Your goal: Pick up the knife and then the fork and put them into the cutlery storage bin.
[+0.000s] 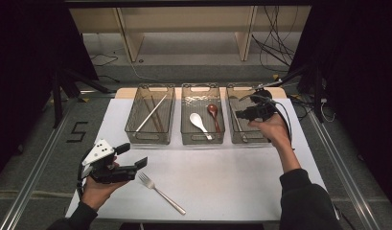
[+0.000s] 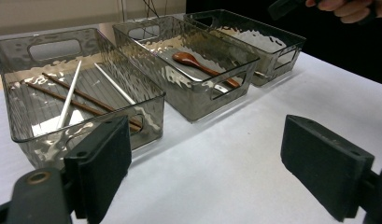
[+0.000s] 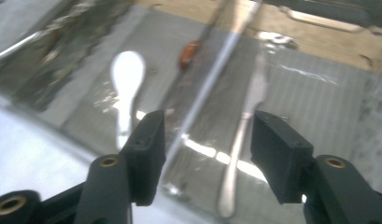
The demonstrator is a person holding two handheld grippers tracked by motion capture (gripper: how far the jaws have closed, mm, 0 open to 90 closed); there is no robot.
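Three clear grey bins stand in a row: the left bin (image 1: 149, 136) holds chopsticks (image 1: 153, 114), the middle bin (image 1: 202, 139) a white spoon (image 1: 198, 123) and a brown spoon (image 1: 213, 114). My right gripper (image 1: 237, 115) hovers open over the right bin (image 1: 253, 140); in the right gripper view its jaws (image 3: 207, 149) stand apart above a metal fork (image 3: 244, 140) lying on that bin's floor, nothing between them. My left gripper (image 1: 133, 155) is open near the table's front left, beside a second fork (image 1: 161, 193) on the white table.
The white table (image 1: 232, 182) ends close behind the bins and at the person's side. In the left gripper view the left bin (image 2: 20, 135) is nearest, with the chopsticks (image 2: 81, 100) inside. Wooden shelving and loose cables lie beyond the table.
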